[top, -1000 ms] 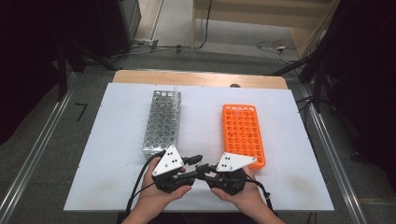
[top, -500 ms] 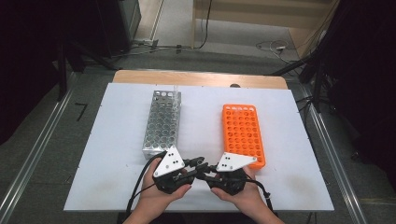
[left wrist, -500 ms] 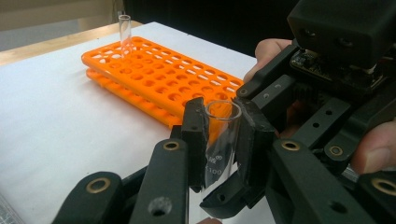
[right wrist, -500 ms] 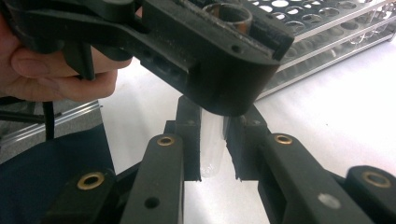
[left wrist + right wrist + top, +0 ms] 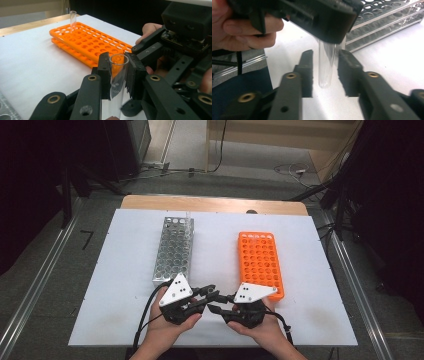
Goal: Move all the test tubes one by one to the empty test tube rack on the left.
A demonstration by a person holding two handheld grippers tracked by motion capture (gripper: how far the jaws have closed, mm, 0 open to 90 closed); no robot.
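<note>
A clear glass tube [image 5: 117,75] is clamped near its open mouth between the fingers of the left gripper [image 5: 202,292], at the near edge of the worktop [image 5: 125,285], roughly at six o'clock on the white sheet. Within the last second the left fingers have been drawn in onto the tube, and in the last half second those of the right gripper [image 5: 220,304] have been opening. In the right gripper view the right fingers [image 5: 307,67] stand narrowly apart on either side of the tube's rounded lower end, with a gap on each side, so the tube is no longer pressed by them. It may be judged that the tube has been handed from right to left.

The metal rack [image 5: 175,250] lies at about eleven o'clock from the grippers, the orange rack [image 5: 260,262] at about one o'clock; another tube [image 5: 73,18] stands at the orange rack's far end. Placing in a rack is probably next.
</note>
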